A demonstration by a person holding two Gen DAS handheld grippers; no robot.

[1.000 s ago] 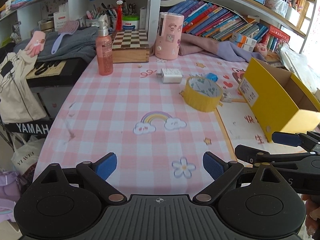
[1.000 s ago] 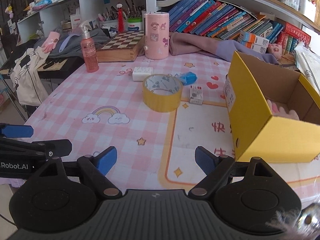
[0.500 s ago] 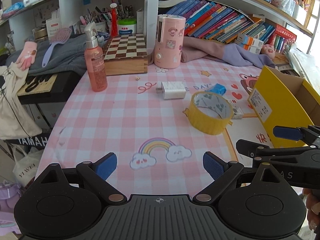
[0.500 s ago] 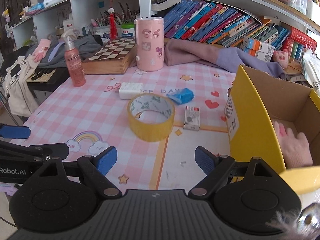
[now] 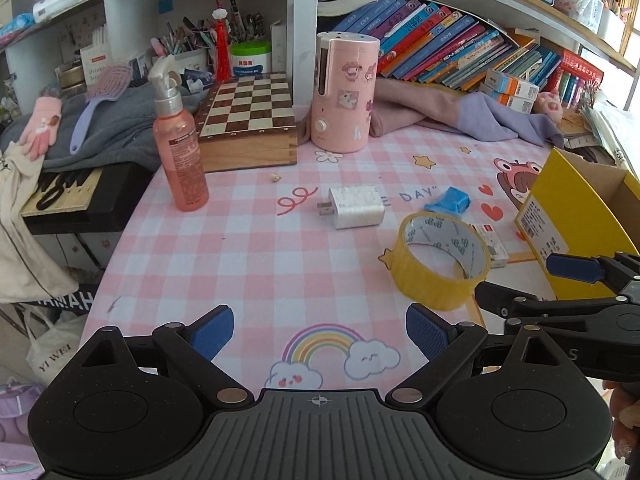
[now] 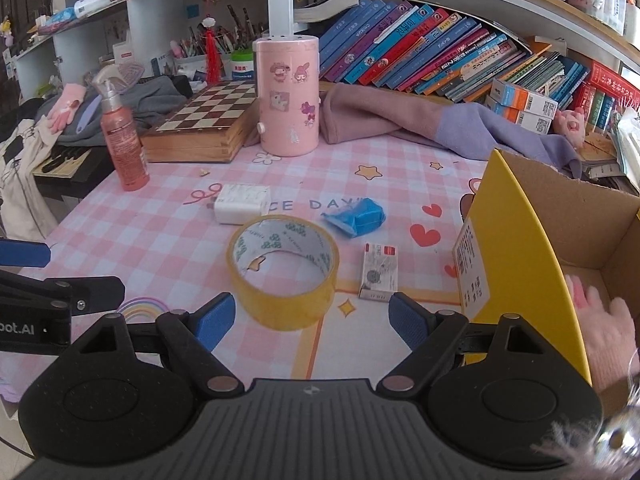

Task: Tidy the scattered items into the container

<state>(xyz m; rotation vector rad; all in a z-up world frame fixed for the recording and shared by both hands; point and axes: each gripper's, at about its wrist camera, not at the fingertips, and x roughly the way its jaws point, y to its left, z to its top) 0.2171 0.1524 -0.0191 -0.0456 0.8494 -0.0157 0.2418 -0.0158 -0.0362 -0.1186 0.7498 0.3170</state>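
Observation:
A yellow tape roll (image 6: 282, 270) lies on the pink checked cloth just ahead of my open, empty right gripper (image 6: 310, 320); it also shows in the left wrist view (image 5: 438, 264). A white charger (image 5: 354, 207), a blue packet (image 6: 356, 216) and a small white box (image 6: 380, 272) lie near it. A yellow cardboard box (image 6: 516, 248) stands at the right with a pink glove (image 6: 612, 332) inside. My left gripper (image 5: 320, 334) is open and empty, over the cloth above a rainbow print.
A pink spray bottle (image 5: 180, 148), a chessboard box (image 5: 250, 120) and a pink cylinder (image 5: 344, 92) stand at the back. Clothes (image 6: 420, 120) and books (image 6: 440, 56) lie behind. The table's left edge (image 5: 120, 240) drops to bags.
Both grippers have moved forward over the table, so the tape roll and small items are closer. Both stay open and empty.

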